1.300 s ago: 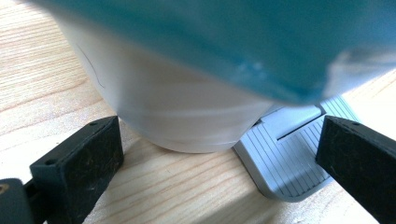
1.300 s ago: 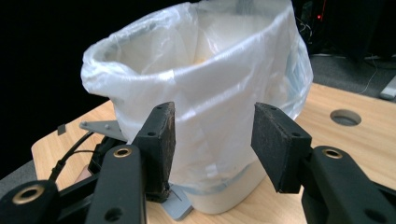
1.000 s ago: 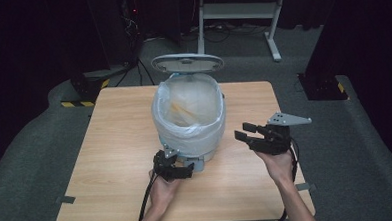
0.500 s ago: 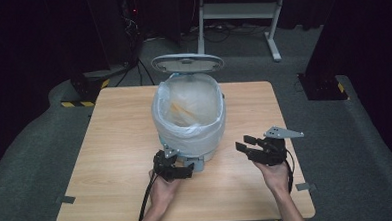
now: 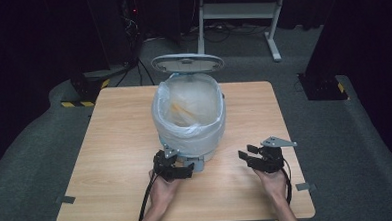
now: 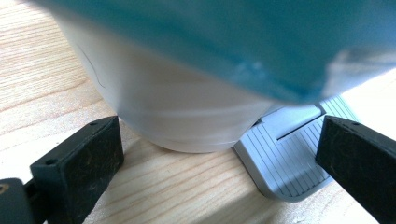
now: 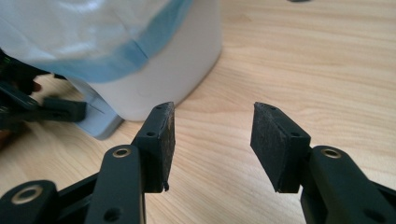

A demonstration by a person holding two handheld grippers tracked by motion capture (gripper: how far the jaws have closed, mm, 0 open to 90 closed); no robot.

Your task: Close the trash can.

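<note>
A: Pedal bin (image 5: pixel 189 116) stood on the desk (image 5: pixel 110 144), a little nearer the person's edge than the far edge, roughly midway between the left and right edges. Its lid (image 5: pixel 187 64) was tipped up at the back, and a clear liner bag (image 5: pixel 185 128) was folded over the rim.

B: What had changed?

A: The right hand-held gripper (image 5: pixel 252 158) had come down. A second earlier it hung higher over the right side of the desk; now it sat low, close to the desk top near the front right corner, well apart from the bin.

B: And its jaws?

A: Spread apart with nothing between them, bare wood showing in the gap in the right gripper view (image 7: pixel 212 140). They stood as wide as before.

B: The left one?

A: The left hand-held gripper (image 5: pixel 179 169) had stayed put at the foot of the bin, near the front edge. In the left gripper view its jaws were released too, standing either side of the bin's base (image 6: pixel 187 116) and the grey pedal (image 6: pixel 289 158), pressing on neither.

B: So what did that mean for the work?

A: I'd judge the left hand was kept at the pedal to work the lid, while the right had lowered to rest or wait. Nothing was gripped yet, so the next move likely fell to the left.
</note>
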